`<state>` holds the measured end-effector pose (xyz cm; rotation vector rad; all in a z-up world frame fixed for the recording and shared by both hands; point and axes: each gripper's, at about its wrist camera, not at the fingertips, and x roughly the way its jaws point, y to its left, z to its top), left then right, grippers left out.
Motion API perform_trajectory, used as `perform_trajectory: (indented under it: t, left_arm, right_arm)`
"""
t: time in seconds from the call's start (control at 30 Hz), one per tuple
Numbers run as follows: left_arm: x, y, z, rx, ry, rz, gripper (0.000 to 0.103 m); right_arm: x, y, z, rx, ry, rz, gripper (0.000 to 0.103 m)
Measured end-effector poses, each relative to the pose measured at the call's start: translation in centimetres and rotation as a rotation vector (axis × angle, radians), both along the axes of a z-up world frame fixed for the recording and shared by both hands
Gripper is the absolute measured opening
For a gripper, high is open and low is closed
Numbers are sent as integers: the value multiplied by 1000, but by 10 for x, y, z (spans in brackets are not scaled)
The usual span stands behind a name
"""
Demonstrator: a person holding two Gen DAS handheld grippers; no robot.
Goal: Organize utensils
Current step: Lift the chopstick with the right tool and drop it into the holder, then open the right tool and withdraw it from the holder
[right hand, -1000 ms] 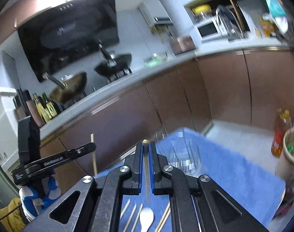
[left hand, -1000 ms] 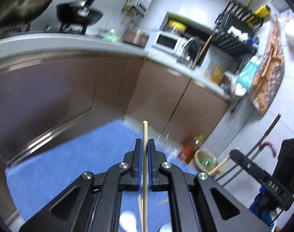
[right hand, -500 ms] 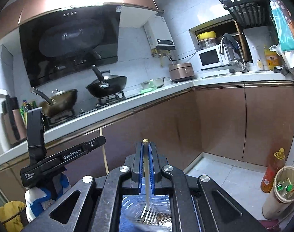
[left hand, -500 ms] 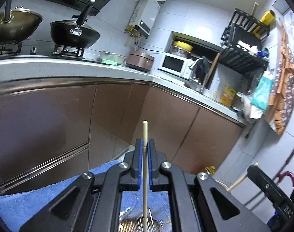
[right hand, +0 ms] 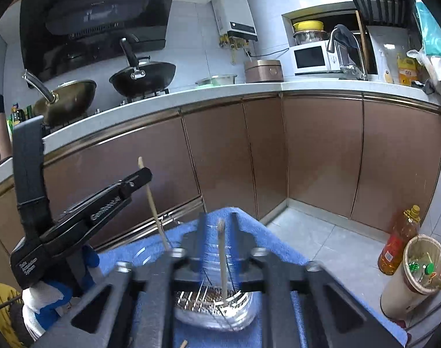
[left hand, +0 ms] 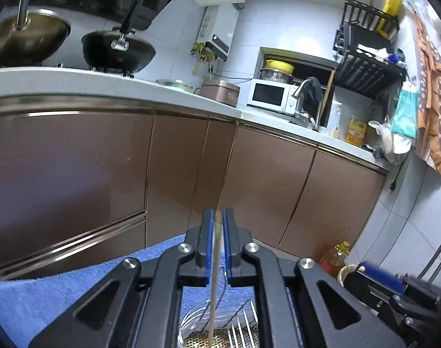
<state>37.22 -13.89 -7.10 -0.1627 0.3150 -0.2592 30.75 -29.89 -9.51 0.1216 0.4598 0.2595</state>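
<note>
A clear glass (right hand: 214,304) stands on the blue towel (right hand: 278,255) below both grippers, with several metal forks in it. My right gripper (right hand: 219,220) hangs just above it with its jaws opening and blurred. A thin metal fork handle (right hand: 222,261) stands loose between them, its tines down in the glass. My left gripper (left hand: 218,211) reaches over the same glass (left hand: 191,327), and its jaws are opening by a small gap. A pale wooden chopstick (left hand: 213,290) runs between them without being pressed, its lower end in the glass. The right wrist view shows that chopstick (right hand: 153,200) leaning past the left gripper's tip (right hand: 145,174).
Brown cabinet fronts (right hand: 321,159) stand close behind the towel's far edge. On the floor to the right are an oil bottle (right hand: 397,240) and a small bin (right hand: 417,272). A gloved hand (right hand: 46,298) holds the left gripper. A loose chopstick end (right hand: 184,343) lies on the towel.
Both grippers came down over the glass. The right jaws, shut on the fork, have spread and let it go. The left jaws parted slightly and the chopstick sits lower.
</note>
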Motion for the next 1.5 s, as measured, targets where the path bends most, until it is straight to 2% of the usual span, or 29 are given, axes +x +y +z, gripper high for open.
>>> perform_trajectory:
  t: [0.1, 0.23, 0.3, 0.37, 0.6, 0.87, 1.07, 1.3, 1.5]
  left_arm:
    - [-16, 3, 9, 19, -15, -17, 22]
    - [-44, 15, 32, 27, -30, -33, 25]
    - [-63, 23, 45, 37, -40, -40, 29]
    - [-79, 29, 54, 51, -39, -45, 32]
    - [-144, 52, 83, 118, -21, -42, 55]
    - [-217, 73, 104, 144, -50, -24, 59]
    - [-262, 89, 106, 151, -70, -19, 59]
    - [-289, 102, 102, 142, -18, -39, 59]
    - [-299, 102, 92, 149, 37, -56, 59]
  right_arm:
    - [-14, -3, 12, -3, -22, 1, 50]
    - [-42, -4, 35, -17, -65, -4, 59]
    - [-61, -4, 46, -35, -84, -11, 72]
    - [-76, -5, 54, -42, -94, -11, 79]
    - [-144, 3, 77, -68, -149, -5, 102]
    - [-211, 14, 93, -53, -227, -8, 103]
    - [-252, 14, 98, -6, -279, -38, 103]
    - [-278, 11, 95, 54, -271, -20, 103]
    - [-286, 8, 87, 91, -209, 4, 103]
